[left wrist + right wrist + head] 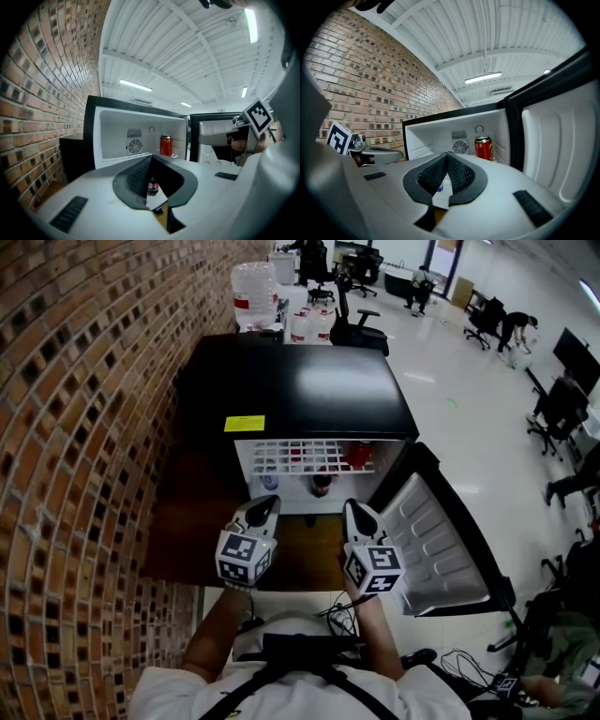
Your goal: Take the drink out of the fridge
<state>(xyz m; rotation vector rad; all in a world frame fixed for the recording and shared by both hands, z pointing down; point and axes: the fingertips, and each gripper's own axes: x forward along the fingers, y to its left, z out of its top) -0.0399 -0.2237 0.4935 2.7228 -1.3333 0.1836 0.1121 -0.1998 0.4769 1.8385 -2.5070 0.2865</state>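
Two grippers hovered before the open fridge [300,390], its door [436,540] swung out to the right. On the left gripper [151,158] the jaws were pressed together with nothing between them; the right gripper [448,154] was likewise empty, its tips meeting. A red can [166,145] stood on the wire shelf [291,456] at the right. A dark bottle [321,486] with a red label stood below it — both drinks inside, untouched by either gripper.

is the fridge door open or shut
Open: the fridge door hangs swung out to the right, and the red can stands in view inside.
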